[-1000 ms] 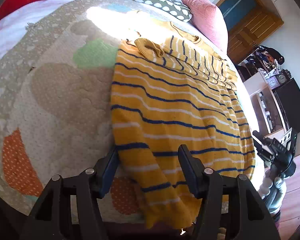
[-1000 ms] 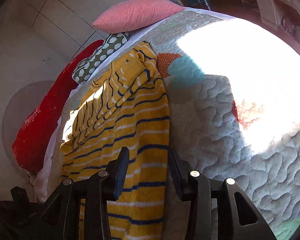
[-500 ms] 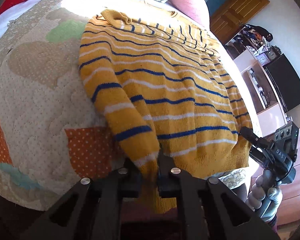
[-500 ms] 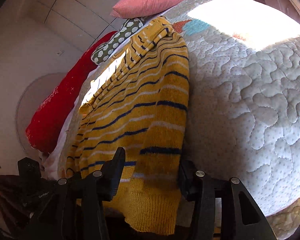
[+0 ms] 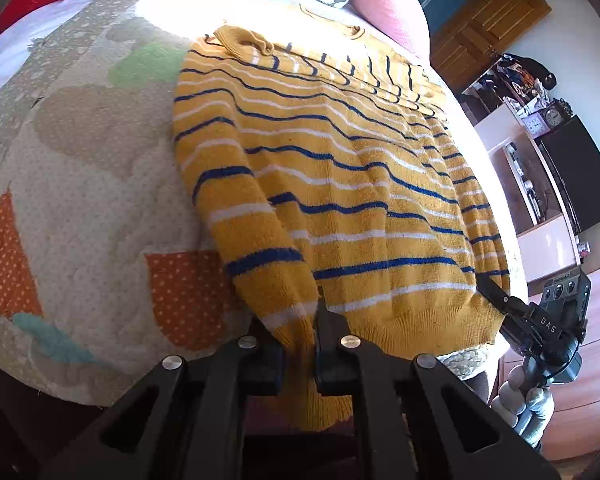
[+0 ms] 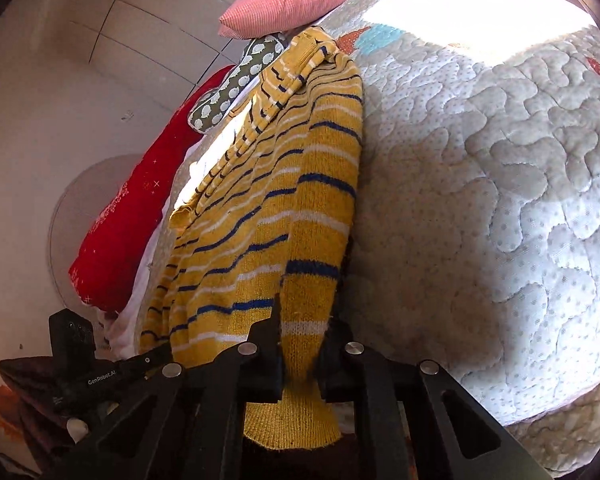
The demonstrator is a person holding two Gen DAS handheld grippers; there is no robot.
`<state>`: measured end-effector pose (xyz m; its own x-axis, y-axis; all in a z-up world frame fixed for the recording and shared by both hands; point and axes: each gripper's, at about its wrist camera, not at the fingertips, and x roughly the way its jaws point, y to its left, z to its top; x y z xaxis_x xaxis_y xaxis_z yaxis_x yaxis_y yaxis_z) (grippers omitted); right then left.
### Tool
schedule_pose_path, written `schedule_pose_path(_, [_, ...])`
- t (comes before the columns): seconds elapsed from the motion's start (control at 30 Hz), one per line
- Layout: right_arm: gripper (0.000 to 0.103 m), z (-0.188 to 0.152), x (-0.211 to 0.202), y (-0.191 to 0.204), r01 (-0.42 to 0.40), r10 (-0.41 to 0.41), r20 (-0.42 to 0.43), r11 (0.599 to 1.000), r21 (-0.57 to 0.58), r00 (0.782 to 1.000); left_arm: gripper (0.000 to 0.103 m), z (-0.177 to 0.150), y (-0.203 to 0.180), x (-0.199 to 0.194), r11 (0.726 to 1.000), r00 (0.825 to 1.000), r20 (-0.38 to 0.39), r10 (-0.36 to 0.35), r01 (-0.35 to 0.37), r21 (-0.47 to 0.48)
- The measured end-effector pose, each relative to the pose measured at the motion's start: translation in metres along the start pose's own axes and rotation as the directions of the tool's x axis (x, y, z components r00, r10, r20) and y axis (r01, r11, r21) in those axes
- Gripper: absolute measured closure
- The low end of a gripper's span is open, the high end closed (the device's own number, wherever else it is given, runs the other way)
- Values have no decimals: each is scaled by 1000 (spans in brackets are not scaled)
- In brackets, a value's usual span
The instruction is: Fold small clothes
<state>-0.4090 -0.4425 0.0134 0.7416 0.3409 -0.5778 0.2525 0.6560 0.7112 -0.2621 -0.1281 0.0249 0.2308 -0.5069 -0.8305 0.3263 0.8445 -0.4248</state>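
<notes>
At the bottom of each frame, the left hand-held gripper (image 5: pixel 298 354) and right hand-held gripper (image 6: pixel 300 356) are clamped on the hem corners of the striped sweater (image 5: pixel 332 168), which is spread up the quilted bed (image 5: pixel 80 184). Thick knit could be pulled free if lifted unevenly. A second earlier, both were open.

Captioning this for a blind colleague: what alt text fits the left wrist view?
The left gripper is shut on the hem corner of a yellow striped sweater lying flat on a quilted bedspread. Pillows sit at the far end.
</notes>
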Motion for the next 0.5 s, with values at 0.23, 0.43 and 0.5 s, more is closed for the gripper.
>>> schedule_pose_path(0.23, [94, -17, -29, 0, -103, 103, -26, 995, 3, 994, 95, -21, 13, -32, 999, 999, 32, -16, 17, -36])
schedule_pose_path(0.43, [94, -34, -28, -4, -112, 113, -63, 993, 21, 992, 95, -27, 18, -31, 999, 1000, 19, -11, 11, -36])
schedule_pose_path(0.5, [94, -31, -28, -4, -110, 111, -63, 994, 19, 992, 95, -23, 17, -32, 999, 1000, 27, -11, 11, -33])
